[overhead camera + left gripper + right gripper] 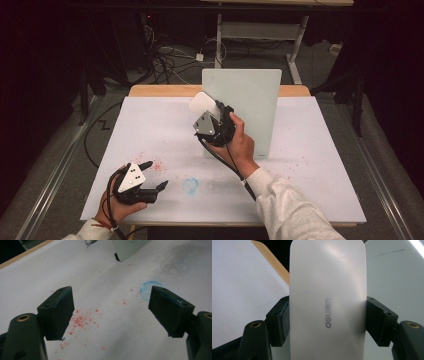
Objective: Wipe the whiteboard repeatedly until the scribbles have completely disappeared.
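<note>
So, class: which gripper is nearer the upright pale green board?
Right. The right gripper, shut on a white eraser, is raised just in front of the board; the open left gripper sits far nearer the person.

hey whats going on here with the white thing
A person holds a gripper in each hand at a white-topped table. The right gripper is shut on a white eraser-like block, held up in front of an upright pale green board. The left gripper rests open near red crumbs and a blue smudge.
</note>
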The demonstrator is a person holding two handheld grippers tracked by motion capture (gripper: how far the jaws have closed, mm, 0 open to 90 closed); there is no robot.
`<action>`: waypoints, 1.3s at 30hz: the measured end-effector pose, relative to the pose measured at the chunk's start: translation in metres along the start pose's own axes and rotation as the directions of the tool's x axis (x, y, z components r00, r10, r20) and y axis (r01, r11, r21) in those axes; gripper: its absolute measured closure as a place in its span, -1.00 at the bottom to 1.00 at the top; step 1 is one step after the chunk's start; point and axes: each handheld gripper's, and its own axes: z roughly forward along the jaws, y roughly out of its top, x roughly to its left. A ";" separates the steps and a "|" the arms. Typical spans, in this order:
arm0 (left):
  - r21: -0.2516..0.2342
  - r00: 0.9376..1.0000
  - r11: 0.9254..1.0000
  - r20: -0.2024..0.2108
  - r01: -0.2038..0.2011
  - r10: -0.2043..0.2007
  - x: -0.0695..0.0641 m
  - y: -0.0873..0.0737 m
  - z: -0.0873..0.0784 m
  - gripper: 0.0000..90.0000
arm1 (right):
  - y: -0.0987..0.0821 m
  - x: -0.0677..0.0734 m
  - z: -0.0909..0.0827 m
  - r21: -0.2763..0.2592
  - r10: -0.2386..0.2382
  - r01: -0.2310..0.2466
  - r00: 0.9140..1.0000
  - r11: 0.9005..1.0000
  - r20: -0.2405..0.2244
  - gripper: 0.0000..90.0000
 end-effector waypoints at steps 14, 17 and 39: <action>0.003 1.000 1.000 0.003 0.001 -0.001 0.000 0.000 0.001 -0.56 | 0.016 -0.074 0.000 -0.025 0.181 -0.179 0.978 0.984 0.103 -0.31; 0.000 1.000 1.000 0.003 0.001 -0.001 0.000 0.000 0.001 -0.56 | 0.015 -0.064 0.001 -0.022 0.162 -0.161 0.982 0.987 0.099 -0.31; 0.003 1.000 1.000 -0.005 0.014 -0.013 0.001 -0.003 0.000 -0.56 | -0.006 -0.051 -0.005 -0.012 0.110 -0.110 0.993 0.994 0.035 -0.31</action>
